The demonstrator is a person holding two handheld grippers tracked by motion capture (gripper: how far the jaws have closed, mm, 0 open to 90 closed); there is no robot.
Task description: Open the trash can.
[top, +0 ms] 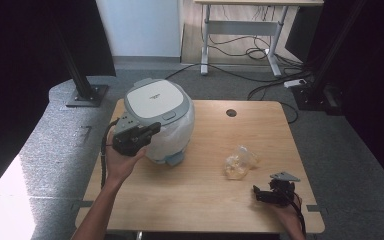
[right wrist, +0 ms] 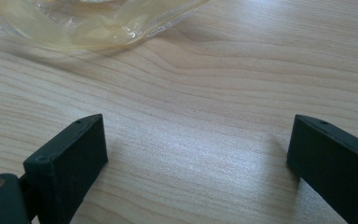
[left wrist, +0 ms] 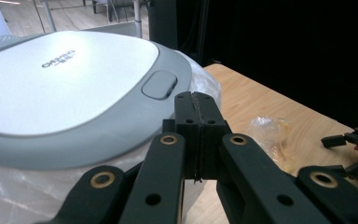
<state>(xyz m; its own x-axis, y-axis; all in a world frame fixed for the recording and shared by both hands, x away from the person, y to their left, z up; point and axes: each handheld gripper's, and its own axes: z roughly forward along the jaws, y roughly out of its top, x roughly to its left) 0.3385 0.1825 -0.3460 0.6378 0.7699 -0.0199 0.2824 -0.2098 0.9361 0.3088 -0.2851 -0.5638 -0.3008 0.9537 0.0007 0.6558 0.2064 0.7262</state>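
Facing the person, rice cooker (top: 159, 117) latch; left claw (left wrist: 196, 116) closed

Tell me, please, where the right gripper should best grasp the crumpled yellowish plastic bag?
Probably its raised, crumpled top: the plastic bag lies loose and limp on the table, so a fold pinches easily. The right gripper, jaws open, sits on its near-right side; approach from there.

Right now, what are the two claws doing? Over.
Left claw shut, empty, by the rice cooker lid button. Right claw open, low over the table. Crumpled plastic bag just ahead of it.
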